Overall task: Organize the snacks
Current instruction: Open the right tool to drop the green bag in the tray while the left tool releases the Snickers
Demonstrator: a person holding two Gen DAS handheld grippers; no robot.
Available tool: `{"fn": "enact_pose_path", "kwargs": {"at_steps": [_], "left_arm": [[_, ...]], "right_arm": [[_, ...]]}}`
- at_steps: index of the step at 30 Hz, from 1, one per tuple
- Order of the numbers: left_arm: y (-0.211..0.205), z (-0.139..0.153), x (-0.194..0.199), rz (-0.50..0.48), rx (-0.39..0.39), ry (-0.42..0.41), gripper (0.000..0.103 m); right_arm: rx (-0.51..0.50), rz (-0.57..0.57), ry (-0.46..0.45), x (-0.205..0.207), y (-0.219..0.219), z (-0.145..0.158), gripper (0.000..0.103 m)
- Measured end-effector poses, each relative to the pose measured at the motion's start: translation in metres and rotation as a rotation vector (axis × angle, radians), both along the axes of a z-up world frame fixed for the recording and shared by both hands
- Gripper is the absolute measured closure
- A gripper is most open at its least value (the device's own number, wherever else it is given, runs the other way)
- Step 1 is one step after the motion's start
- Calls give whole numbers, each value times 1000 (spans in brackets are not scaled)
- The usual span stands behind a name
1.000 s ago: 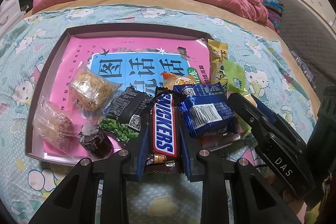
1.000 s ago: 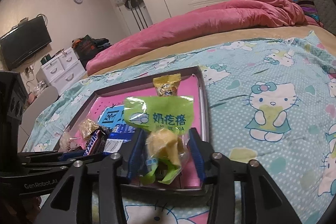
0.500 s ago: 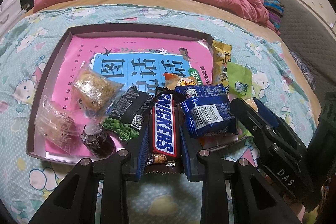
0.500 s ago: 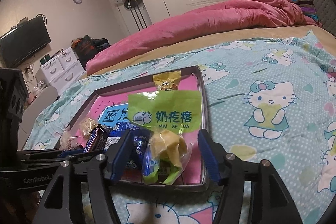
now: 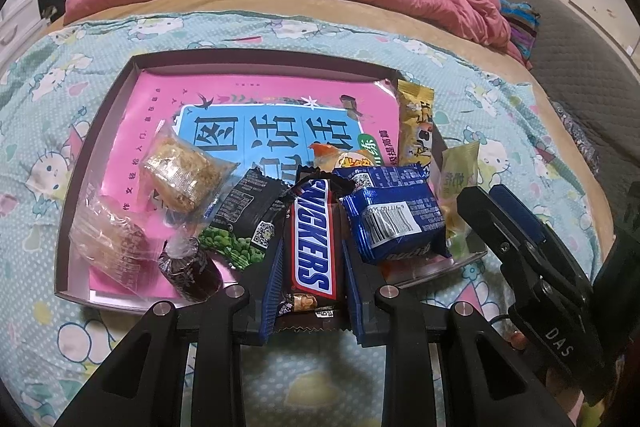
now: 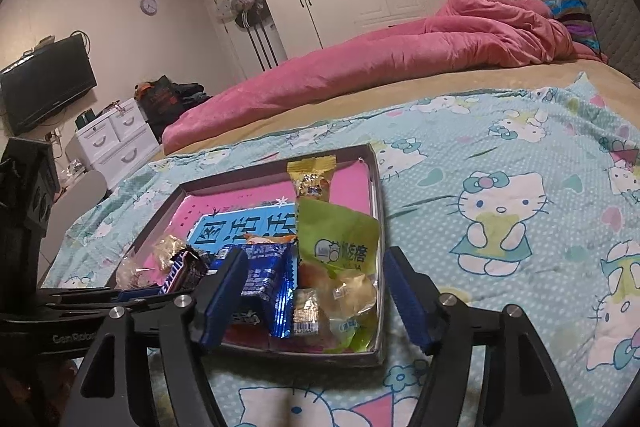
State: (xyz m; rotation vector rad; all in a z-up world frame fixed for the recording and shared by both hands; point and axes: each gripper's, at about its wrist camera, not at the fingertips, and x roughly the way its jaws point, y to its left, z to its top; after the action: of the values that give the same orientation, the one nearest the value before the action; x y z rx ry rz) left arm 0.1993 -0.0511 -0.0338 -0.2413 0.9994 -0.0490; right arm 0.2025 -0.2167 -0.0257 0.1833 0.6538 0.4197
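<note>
A shallow tray [image 5: 100, 115] with a pink book lining lies on the bed and holds several snacks. My left gripper [image 5: 312, 259] is shut on a Snickers bar [image 5: 312, 235] at the tray's near edge. Beside it lie a blue packet [image 5: 396, 215], a black pea packet [image 5: 244, 215] and a crumbly bar [image 5: 180, 175]. My right gripper [image 6: 314, 291] is open, its jaws spread wide over the tray's near right corner [image 6: 376, 347]. A green packet [image 6: 340, 243] lies loose in the tray between them, next to the blue packet [image 6: 264, 279].
A yellow packet [image 6: 312, 179] lies at the tray's right side. A pink quilt [image 6: 360, 67] is bunched at the far side of the bed. The Hello Kitty sheet [image 6: 500, 207] spreads to the right of the tray. My right gripper shows in the left wrist view [image 5: 520, 251].
My right gripper opened and let go of the green packet, which now lies in the tray. The right gripper pulled back a little. My left gripper stays shut on the Snickers bar.
</note>
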Motion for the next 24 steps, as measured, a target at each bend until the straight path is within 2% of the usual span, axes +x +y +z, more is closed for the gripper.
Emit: {"fn": "enact_pose_path", "kwargs": {"at_steps": [4,7,9,11,16,18,22,24], "left_arm": [[0,1,-1,1,2,1,73],[0,3,-2,0,-7,-2,70],[1,4,-2,3,-9,-7,63],[1,5,-2,3,-6,-11,62],[3,6,-3,8,-10,-7,59],[5,7,-4,12,-24,-7,53],[6,10,-5,15,-26,-17,51],[7,13,-6,18,-22,-23,46]], "right_arm": [[-14,7,-14,-3,2,2,33],[-19,11,-20,-4,3,3,33],[-17,12,-25,-6,4,5,31],[-19,8,-35,-7,4,6,28],[-27,8,-40,-7,4,7,28],[-37,8,-46,-8,5,8,28],[-62,14,-68,-10,8,10,27],[-77,14,-81,-11,9,11,25]]}}
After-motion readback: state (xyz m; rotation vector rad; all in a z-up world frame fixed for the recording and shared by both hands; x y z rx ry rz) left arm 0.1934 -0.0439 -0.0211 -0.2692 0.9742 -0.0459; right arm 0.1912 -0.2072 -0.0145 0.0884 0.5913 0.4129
